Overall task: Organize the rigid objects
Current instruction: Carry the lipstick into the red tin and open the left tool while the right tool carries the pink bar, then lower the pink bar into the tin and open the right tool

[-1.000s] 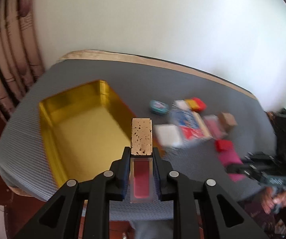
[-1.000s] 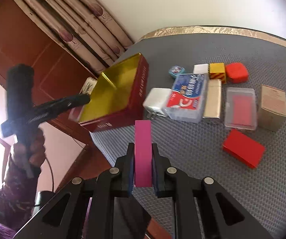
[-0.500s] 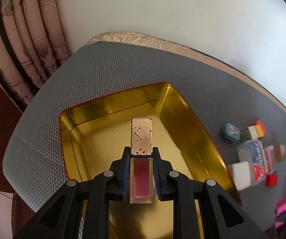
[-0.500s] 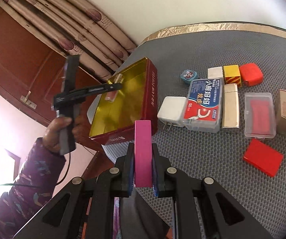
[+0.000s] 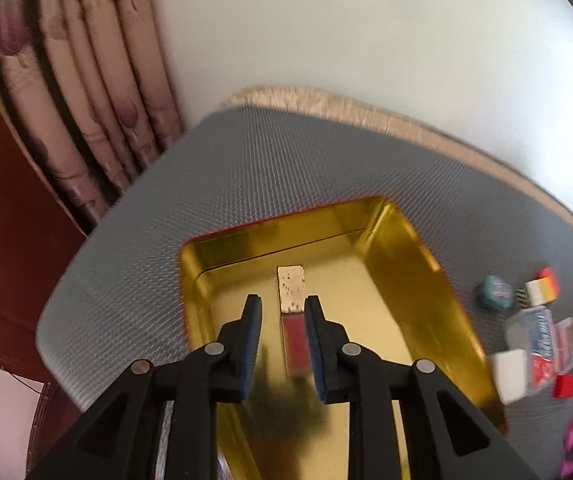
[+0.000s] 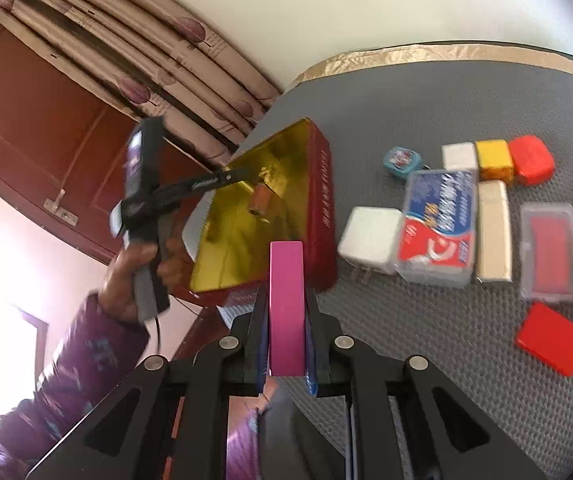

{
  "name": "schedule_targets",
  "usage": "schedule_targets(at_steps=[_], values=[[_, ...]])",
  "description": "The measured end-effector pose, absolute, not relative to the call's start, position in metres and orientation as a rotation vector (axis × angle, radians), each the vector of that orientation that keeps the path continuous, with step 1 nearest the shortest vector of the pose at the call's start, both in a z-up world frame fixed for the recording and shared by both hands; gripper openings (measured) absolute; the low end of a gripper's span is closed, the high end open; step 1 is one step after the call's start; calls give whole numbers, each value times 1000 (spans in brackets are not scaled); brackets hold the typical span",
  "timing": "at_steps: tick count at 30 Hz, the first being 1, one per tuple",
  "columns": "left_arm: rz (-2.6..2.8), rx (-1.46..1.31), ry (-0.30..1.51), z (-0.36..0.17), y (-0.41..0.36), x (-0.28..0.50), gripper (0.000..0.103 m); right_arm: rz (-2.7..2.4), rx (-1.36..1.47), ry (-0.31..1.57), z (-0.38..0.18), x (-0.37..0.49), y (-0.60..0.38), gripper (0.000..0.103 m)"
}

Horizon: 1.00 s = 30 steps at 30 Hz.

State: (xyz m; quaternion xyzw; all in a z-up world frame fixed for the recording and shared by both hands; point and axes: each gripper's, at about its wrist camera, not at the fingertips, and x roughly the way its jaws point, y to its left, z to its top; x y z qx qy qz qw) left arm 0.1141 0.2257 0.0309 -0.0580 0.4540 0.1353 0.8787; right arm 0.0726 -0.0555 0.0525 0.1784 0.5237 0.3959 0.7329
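Left gripper (image 5: 282,312) jaws just parted, lipstick (image 5: 292,312) loose in gold tin (image 5: 414,264); pink block (image 6: 286,304) clamped (right view only).

Grey textured table mat (image 6: 426,92) w/ gold trim carries a red tin w/ gold inside (image 6: 322,200) at left, then white charger (image 6: 370,238), blue-red floss box (image 6: 438,224), teal case (image 6: 400,161), white, yellow & red blocks, clear box (image 6: 550,252), flat red box (image 6: 552,338).

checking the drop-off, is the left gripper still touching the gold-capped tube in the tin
Apart on the left pad; the right side is too close to call. In the left wrist view the left gripper, its jaws just opening, shows tin floor beside the tube.
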Motion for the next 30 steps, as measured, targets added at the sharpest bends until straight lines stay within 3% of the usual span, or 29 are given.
schedule_targets(at_steps=[2, 5, 13, 30], values=[[299, -126, 907, 45, 216, 90, 38, 886, 383, 1142, 60, 80, -44, 14], [311, -196, 869, 58, 207, 47, 48, 911, 371, 1137, 69, 94, -22, 14], [397, -295, 833, 60, 219, -8, 49, 894, 275, 1195, 61, 150, 69, 14], [421, -368, 884, 35, 242, -6, 49, 769, 135, 1313, 12, 191, 145, 14]])
